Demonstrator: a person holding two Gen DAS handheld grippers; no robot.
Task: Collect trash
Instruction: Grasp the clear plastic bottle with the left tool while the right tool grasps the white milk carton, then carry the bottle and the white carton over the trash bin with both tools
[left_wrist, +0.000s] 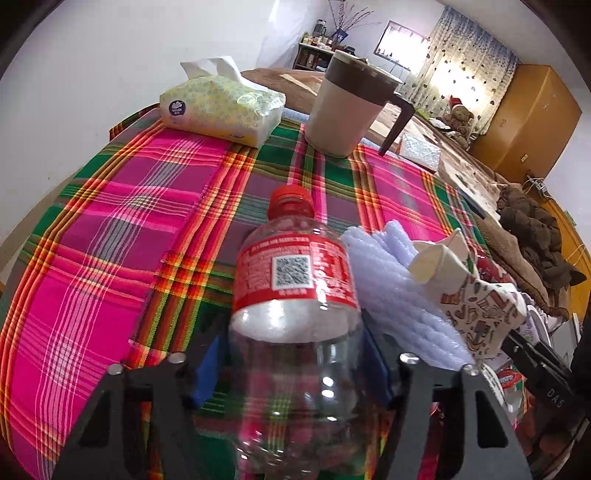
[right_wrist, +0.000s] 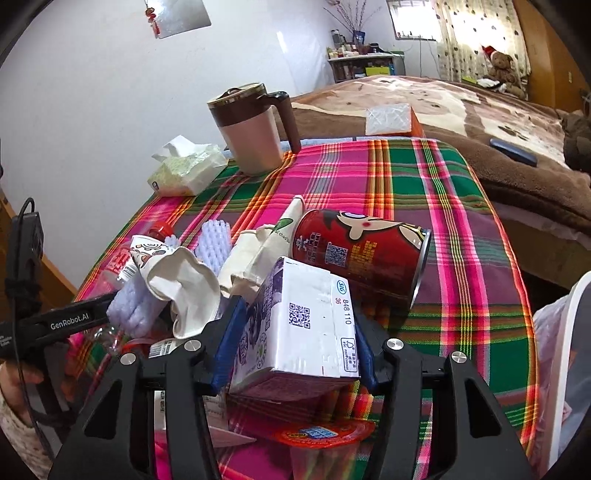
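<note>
My left gripper (left_wrist: 295, 354) is shut on a clear plastic bottle (left_wrist: 295, 295) with a red cap and red label, held above the plaid tablecloth (left_wrist: 129, 229). My right gripper (right_wrist: 291, 343) is shut on a purple-and-white drink carton (right_wrist: 295, 325). In the right wrist view a red can (right_wrist: 362, 247) lies on its side just beyond the carton. Crumpled paper cups (right_wrist: 184, 280), a cream paper bag (right_wrist: 255, 254) and pale purple foam wrap (right_wrist: 214, 240) lie to its left. A paper cup (left_wrist: 476, 295) and the foam wrap (left_wrist: 391, 280) also show in the left wrist view.
A beige lidded jug (right_wrist: 255, 133) and a tissue pack (right_wrist: 184, 170) stand at the table's far side, by the wall. A bed with a brown blanket (right_wrist: 480, 122) lies beyond, with a tissue box (right_wrist: 391, 118). A red-lidded cup (right_wrist: 325, 435) lies below my right gripper.
</note>
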